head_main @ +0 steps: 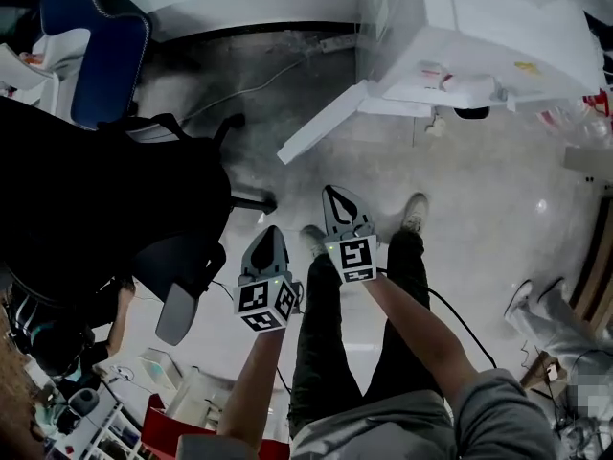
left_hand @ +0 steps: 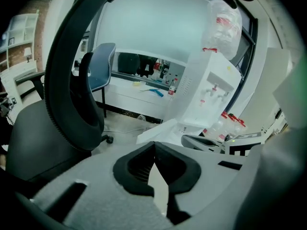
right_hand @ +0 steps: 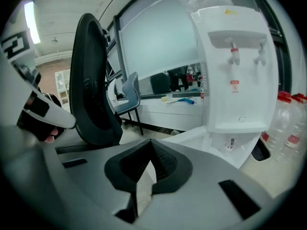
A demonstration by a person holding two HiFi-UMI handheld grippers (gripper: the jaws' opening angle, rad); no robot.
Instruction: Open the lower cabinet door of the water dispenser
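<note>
Left tool [left_hand: 154, 146] closed, empty; water dispenser [left_hand: 211, 92] lower door [left_hand: 160, 131] open.

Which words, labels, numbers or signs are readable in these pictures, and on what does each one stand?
Nothing reads clearly.
Red label on the dispenser, under the taps: too small.
Sticker low on the dispenser: Chinese characters, too blurred to quote.
Bag above the dispenser: red print, blurred.
Right cube, left cube: square markers, no words.

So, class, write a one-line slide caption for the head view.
Left gripper and right gripper, both shut, point toward the water dispenser, its lower cabinet door open.
</note>
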